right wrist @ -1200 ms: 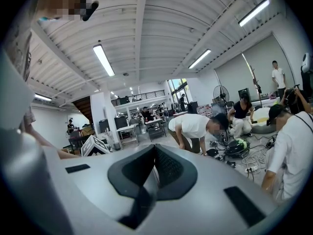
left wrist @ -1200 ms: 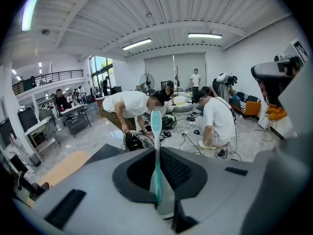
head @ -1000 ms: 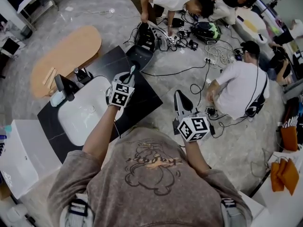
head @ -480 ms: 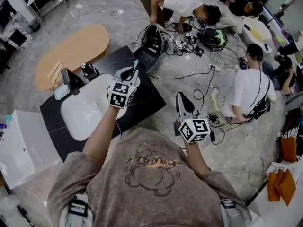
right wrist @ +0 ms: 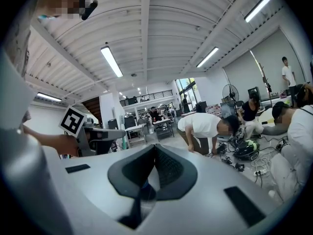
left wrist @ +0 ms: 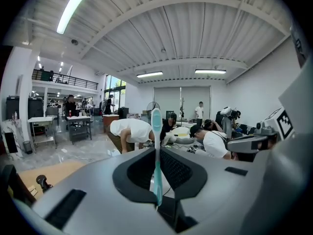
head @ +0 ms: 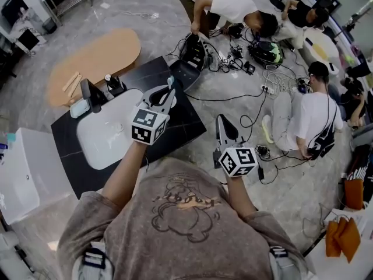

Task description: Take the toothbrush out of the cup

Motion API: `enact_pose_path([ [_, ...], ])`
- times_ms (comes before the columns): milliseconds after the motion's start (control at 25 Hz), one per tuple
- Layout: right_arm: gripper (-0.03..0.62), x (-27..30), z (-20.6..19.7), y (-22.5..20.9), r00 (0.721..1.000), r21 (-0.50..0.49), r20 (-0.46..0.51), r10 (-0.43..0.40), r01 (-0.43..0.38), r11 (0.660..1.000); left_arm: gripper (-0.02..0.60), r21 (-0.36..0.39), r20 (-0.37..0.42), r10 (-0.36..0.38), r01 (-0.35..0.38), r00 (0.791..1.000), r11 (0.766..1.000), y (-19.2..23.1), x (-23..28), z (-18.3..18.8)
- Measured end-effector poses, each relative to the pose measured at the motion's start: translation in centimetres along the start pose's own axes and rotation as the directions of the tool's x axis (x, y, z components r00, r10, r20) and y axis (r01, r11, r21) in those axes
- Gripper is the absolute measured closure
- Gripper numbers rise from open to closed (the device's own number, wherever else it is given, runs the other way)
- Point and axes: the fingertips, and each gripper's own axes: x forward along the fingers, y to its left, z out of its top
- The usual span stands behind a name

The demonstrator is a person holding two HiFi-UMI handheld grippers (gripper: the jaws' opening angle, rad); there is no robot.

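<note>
**A:** Where is the toothbrush found, and how is it gripped?

**B:** The toothbrush (left wrist: 156, 126) is pinched in the left claw (head: 169, 88), which is narrowed onto the handle. Its long axis is kept upright, bristles up, above the right rim of the basin (head: 102, 136). No cup can be picked out below it.

**A:** And the right claw?

**B:** The right claw (right wrist: 155, 148) is seen pressed together on nothing, well right of the basin, off the black surface (head: 183, 121). The brush is judged already free. Only dark fittings (head: 90, 95) are set at the basin's left, so nothing is placed in the way.
</note>
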Motion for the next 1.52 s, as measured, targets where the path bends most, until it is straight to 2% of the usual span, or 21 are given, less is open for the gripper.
enact_pose_path([
  [640,0.592,-0.3,0.3,0.3,1.000,-0.010,0.009,0.003,-0.003,1.000,0.534,-0.035,0.040,-0.023,0.024,0.999,0.999,-2.7,-3.4,-0.4],
  [1520,0.594,-0.9,0.4,0.5,1.000,-0.022,0.021,0.005,-0.005,1.000,0.534,-0.066,0.073,-0.009,0.014,0.997,0.998,-2.8,-3.9,-0.6],
])
